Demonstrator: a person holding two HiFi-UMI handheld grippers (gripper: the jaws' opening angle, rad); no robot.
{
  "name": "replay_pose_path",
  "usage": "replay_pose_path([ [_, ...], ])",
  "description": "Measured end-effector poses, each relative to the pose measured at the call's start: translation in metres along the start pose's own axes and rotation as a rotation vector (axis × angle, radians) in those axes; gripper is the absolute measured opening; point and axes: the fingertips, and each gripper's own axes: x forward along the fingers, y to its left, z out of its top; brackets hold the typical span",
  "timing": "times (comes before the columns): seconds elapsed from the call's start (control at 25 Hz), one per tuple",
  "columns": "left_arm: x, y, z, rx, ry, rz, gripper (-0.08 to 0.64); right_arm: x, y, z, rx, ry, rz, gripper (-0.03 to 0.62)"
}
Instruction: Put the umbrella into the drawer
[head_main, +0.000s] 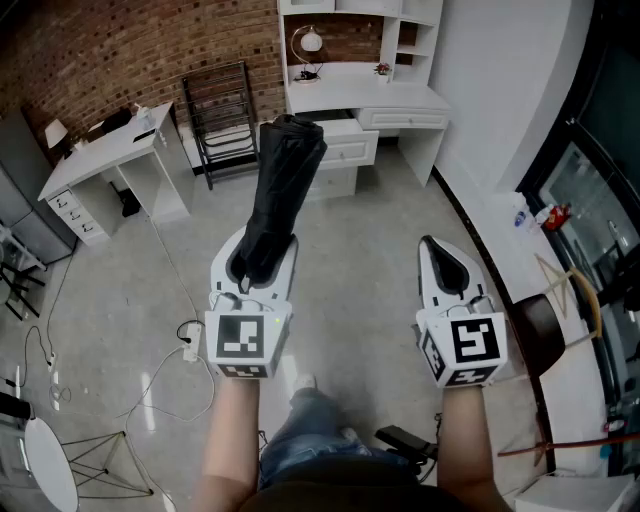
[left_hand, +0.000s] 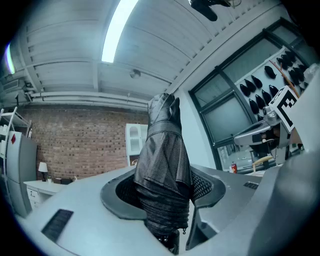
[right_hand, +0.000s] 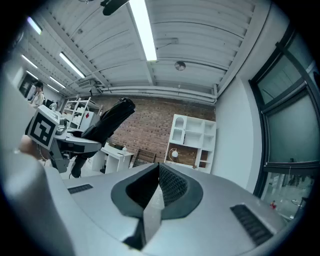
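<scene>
A folded black umbrella sticks forward and up out of my left gripper, whose jaws are shut on its lower end. In the left gripper view the umbrella fills the gap between the two pads. My right gripper is held level beside it, shut with nothing in it; its jaws meet at a seam. Far ahead stands a white desk with a hutch, and a white drawer juts out of its front. The right gripper view also shows the umbrella at the left.
A black metal rack leans against the brick wall. A second white desk stands at the left. Cables lie on the floor near my feet. A long ledge with bottles and a wooden hanger runs along the right.
</scene>
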Motion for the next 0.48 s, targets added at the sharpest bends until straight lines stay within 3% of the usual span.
replay_pose_path([
  [0.24,0.025,0.008,-0.021,-0.009,-0.03,0.006,0.227,0.024,-0.008,-0.023,0.0,0.0,-0.019,0.0],
  [0.48,0.102,0.049,-0.061,0.011,-0.05,-0.047,0.227,0.115,-0.016,-0.052,-0.024,0.022,-0.064,0.0],
])
